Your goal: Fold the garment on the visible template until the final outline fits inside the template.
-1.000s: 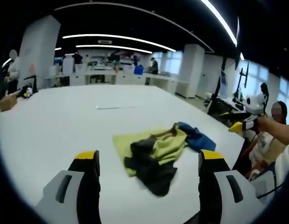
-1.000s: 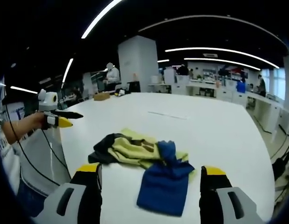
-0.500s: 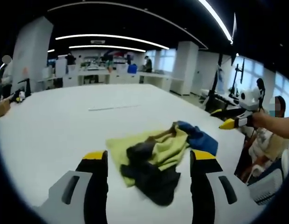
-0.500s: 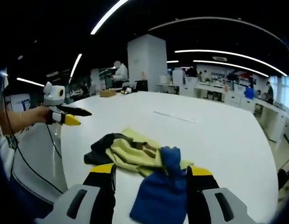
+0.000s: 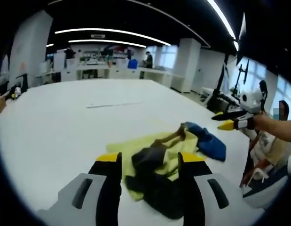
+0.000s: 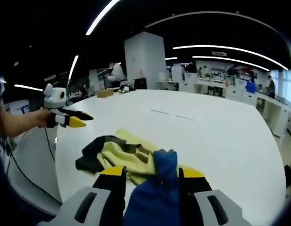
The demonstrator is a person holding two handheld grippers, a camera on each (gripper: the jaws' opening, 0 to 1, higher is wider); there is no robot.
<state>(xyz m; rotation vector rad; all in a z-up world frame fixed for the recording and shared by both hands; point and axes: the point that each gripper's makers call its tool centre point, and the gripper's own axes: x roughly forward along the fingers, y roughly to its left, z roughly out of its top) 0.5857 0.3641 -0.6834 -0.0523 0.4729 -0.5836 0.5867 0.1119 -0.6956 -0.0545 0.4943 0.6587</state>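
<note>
Both tools narrowed, closer: left tool [image 5: 149,162] straddling dark end of garment [image 5: 165,153], right tool [image 6: 151,176] around blue end (grasps imminent, folding unstarted).

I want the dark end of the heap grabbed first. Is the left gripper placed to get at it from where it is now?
Probably yes. The left gripper has its jaws apart on either side of the dark cloth, with nothing between them and it. The right gripper is at the blue cloth, on the far end.
</note>
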